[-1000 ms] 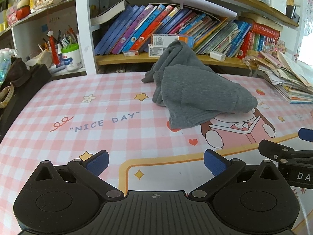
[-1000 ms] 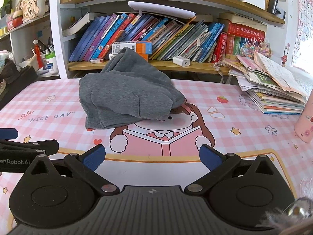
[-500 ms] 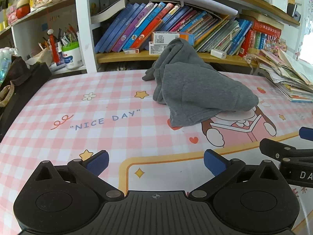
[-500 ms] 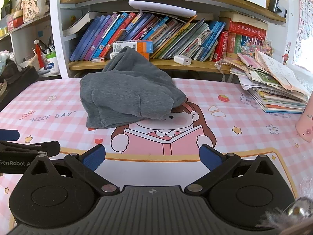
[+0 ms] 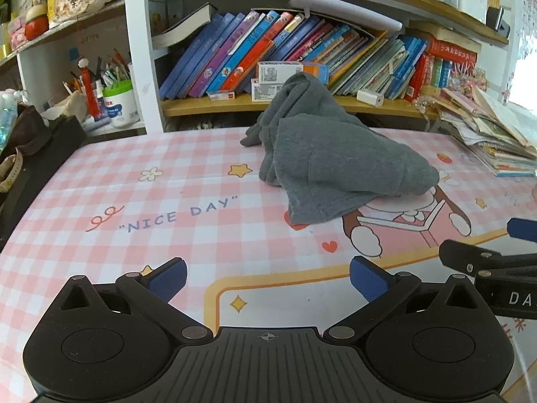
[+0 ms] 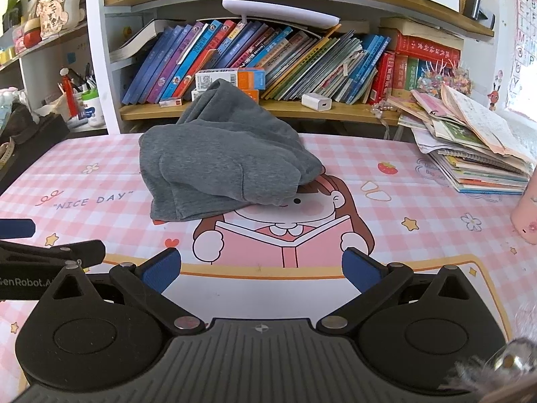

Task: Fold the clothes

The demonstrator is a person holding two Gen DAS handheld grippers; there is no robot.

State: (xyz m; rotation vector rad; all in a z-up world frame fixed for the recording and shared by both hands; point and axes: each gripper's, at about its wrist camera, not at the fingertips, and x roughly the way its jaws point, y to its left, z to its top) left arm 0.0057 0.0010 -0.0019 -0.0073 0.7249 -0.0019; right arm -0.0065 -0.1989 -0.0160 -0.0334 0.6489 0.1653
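On checkered mat (image 5: 188, 194), rumpled grey knit garment (image 5: 332, 164)

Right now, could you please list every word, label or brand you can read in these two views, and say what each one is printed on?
"NICE DAY", in quotation marks: on the pink checked table mat.
"DA", cut off by the frame edge: on the right gripper's body, in the left wrist view.
"enRobot.A", cut off at both ends: on the left gripper's body, in the right wrist view.
Book spines, the boxes' labels and the wall alphabet chart: too small or blurred to read.
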